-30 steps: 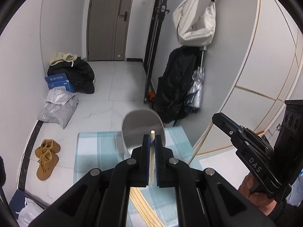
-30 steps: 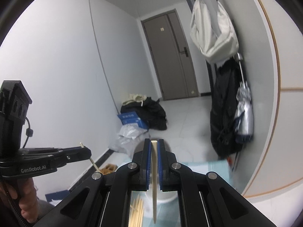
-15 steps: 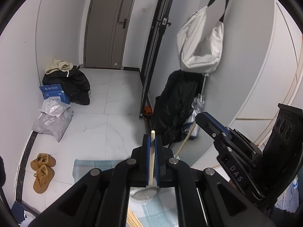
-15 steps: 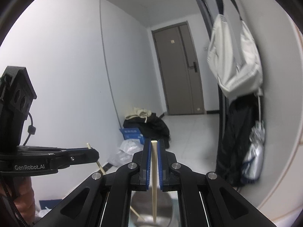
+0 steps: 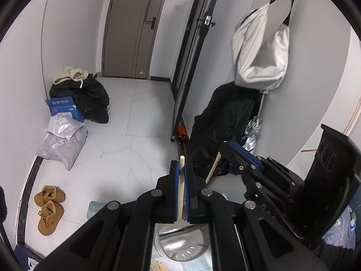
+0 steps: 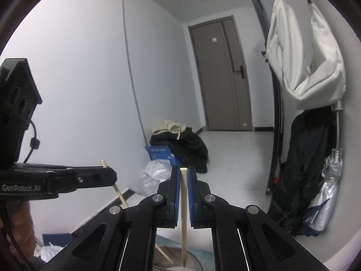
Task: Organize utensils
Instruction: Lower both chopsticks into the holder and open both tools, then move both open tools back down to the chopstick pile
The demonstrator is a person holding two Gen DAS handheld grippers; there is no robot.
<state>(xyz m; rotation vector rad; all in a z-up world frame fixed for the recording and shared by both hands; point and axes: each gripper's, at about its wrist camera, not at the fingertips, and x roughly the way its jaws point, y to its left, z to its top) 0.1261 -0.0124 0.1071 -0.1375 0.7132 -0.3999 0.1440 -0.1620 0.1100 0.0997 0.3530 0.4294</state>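
Observation:
My left gripper [image 5: 180,164] is shut on a pale wooden chopstick [image 5: 181,180] that stands upright between its blue pads. My right gripper [image 6: 183,169] is likewise shut on a second chopstick [image 6: 183,214], tip pointing down. Each shows in the other's view: the right gripper [image 5: 227,149] with its chopstick [image 5: 213,167], the left gripper [image 6: 108,176] with its chopstick [image 6: 119,194]. A round perforated metal holder [image 5: 180,244] sits directly below both grippers. Loose chopsticks [image 5: 158,266] lie on the checked cloth [image 5: 93,207] beside it.
Beyond the table lies a tiled hallway floor with brown boots [image 5: 48,205], grey parcels [image 5: 61,142], a blue box [image 5: 63,108] and a black bag [image 5: 85,99]. A black coat [image 5: 223,122] and a white bag [image 5: 261,52] hang on the right wall.
Both grippers have carried their chopsticks forward over the table. The metal holder and the cloth have slid from the middle of the views to the bottom edge, under the fingers.

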